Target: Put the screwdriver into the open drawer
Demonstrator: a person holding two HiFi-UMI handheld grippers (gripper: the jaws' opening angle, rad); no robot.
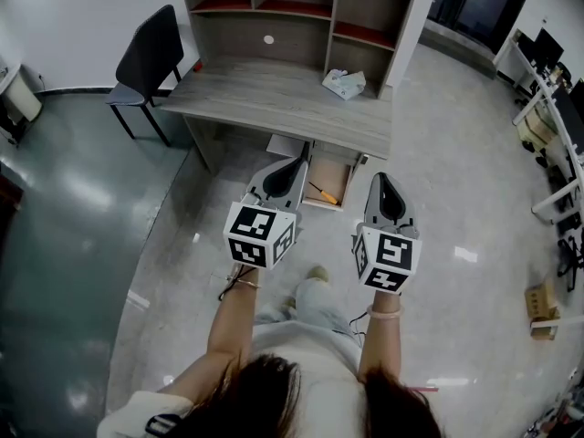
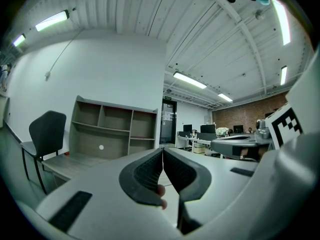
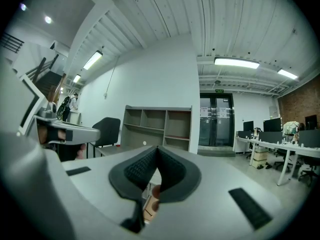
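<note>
Nearest: left gripper (image 1: 295,166) and right gripper (image 1: 384,181), held side by side over the floor, just short of the desk's front edge. Left jaws pressed together to the tips, with nothing between. Same on the right: closed tight and empty.

Just beyond, showing between the two: drawer (image 1: 349,179), pulled out from under the desk's front edge, toward the right end. Inside, near the drawer's front edge: screwdriver (image 1: 321,192), yellowish handle, lying slantwise on the bottom. Looks already delivered, so probably little left but to draw back.

Farther: desk (image 1: 274,94), with a white packet (image 1: 344,83) near the right end, toward the back edge. Shelf unit (image 1: 301,7) along the back edge. Chair (image 1: 146,57) off the left end.

Possible trouble from here:
- A fresh reach into the drawer with both pairs closed would likely nudge rather than grasp, shoving the tool against a wall or back under the desk.
- Could clip the drawer front in passing and jolt the tool.
- Open drawer at leg height, so easy to bump on a step forward.

Count: two grippers, one screwdriver, one open drawer, one desk, one packet, one shelf unit, one chair.
</note>
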